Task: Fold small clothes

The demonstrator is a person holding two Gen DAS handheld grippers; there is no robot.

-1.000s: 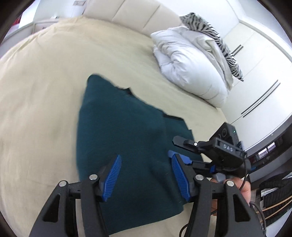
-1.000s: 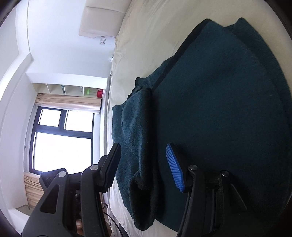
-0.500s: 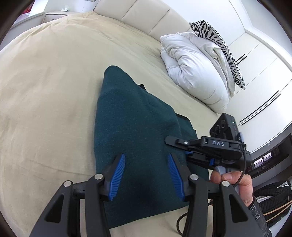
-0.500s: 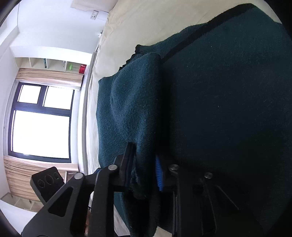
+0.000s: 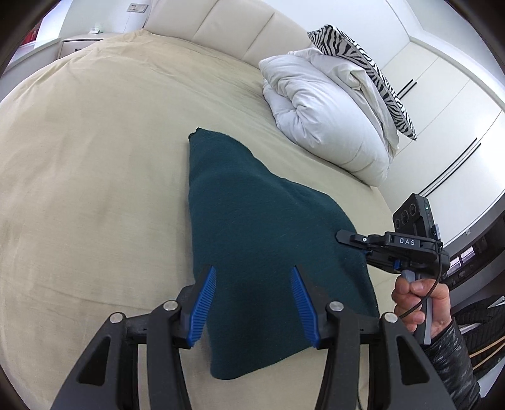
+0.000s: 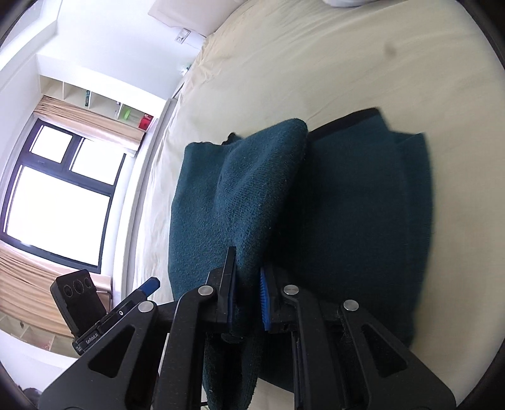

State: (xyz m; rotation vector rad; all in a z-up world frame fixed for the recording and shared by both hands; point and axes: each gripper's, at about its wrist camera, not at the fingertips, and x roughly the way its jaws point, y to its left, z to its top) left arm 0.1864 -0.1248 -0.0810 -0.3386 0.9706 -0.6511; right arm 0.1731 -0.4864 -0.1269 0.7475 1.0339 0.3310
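A dark teal knitted garment [image 5: 262, 227] lies on the beige bed [image 5: 94, 157]. Above its near end hovers my left gripper [image 5: 254, 302], open, with its blue pads apart and clear of the cloth. My right gripper [image 6: 247, 293] is shut on a thick fold of the garment [image 6: 252, 189] and holds that side up as a ridge over the flat part [image 6: 363, 205]. In the left wrist view the right gripper [image 5: 353, 241] reaches in at the garment's right edge, held by a hand [image 5: 419, 302]. The left gripper [image 6: 148, 285] shows at the lower left of the right wrist view.
A bunched white duvet [image 5: 325, 116] and a zebra-striped pillow [image 5: 363, 56] sit at the bed's far right, against the padded headboard [image 5: 221, 28]. White wardrobe doors [image 5: 442, 126] stand to the right. A window [image 6: 56, 202] and shelves lie beyond the bed's other side.
My right gripper has shut on the garment's folded side and lifted it. The garment's right part now rises toward that gripper. The left gripper has stayed open above the cloth.
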